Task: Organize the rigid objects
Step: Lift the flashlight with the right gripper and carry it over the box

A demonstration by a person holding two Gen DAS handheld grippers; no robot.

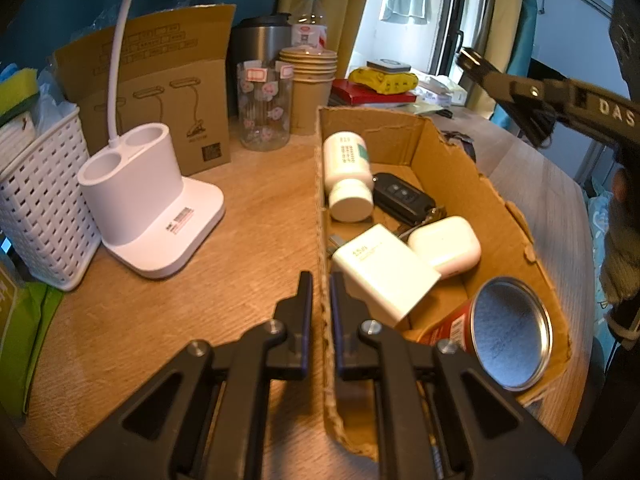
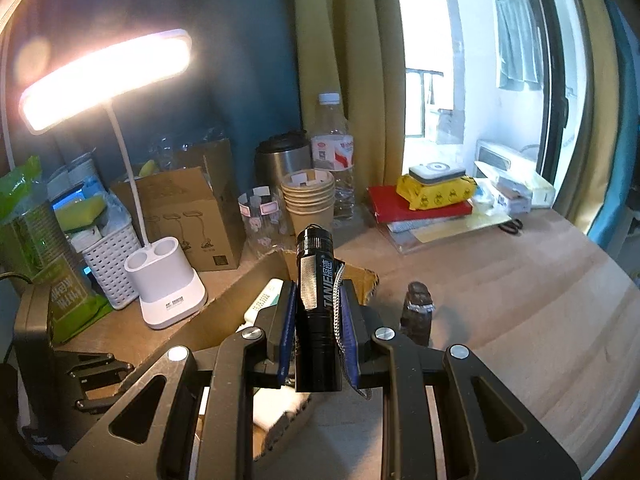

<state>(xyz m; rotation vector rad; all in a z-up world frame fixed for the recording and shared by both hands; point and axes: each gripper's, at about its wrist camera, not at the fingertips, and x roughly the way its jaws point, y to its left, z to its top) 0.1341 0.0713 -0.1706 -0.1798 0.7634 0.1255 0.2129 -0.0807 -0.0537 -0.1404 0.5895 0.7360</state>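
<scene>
My left gripper (image 1: pixel 320 280) is shut on the left wall of an open cardboard box (image 1: pixel 508 216) on the wooden table. In the box lie a white pill bottle (image 1: pixel 346 172), a black car key (image 1: pixel 404 196), a white earbuds case (image 1: pixel 444 246), a white charger (image 1: pixel 384 276) and a red can (image 1: pixel 504 332). My right gripper (image 2: pixel 318 292) is shut on a black flashlight (image 2: pixel 318 312), held above the box's far end (image 2: pixel 224 312). The left wrist view shows that gripper (image 1: pixel 516 96) up at the right, above the box.
A white lamp base (image 1: pixel 148 200), a white basket (image 1: pixel 40 200), a glass jar (image 1: pixel 264 108) and stacked paper cups (image 1: pixel 308 80) stand left of and behind the box. A small dark object (image 2: pixel 418 316) sits on the table to the right. Books (image 2: pixel 416 204) and scissors (image 2: pixel 512 224) lie by the window.
</scene>
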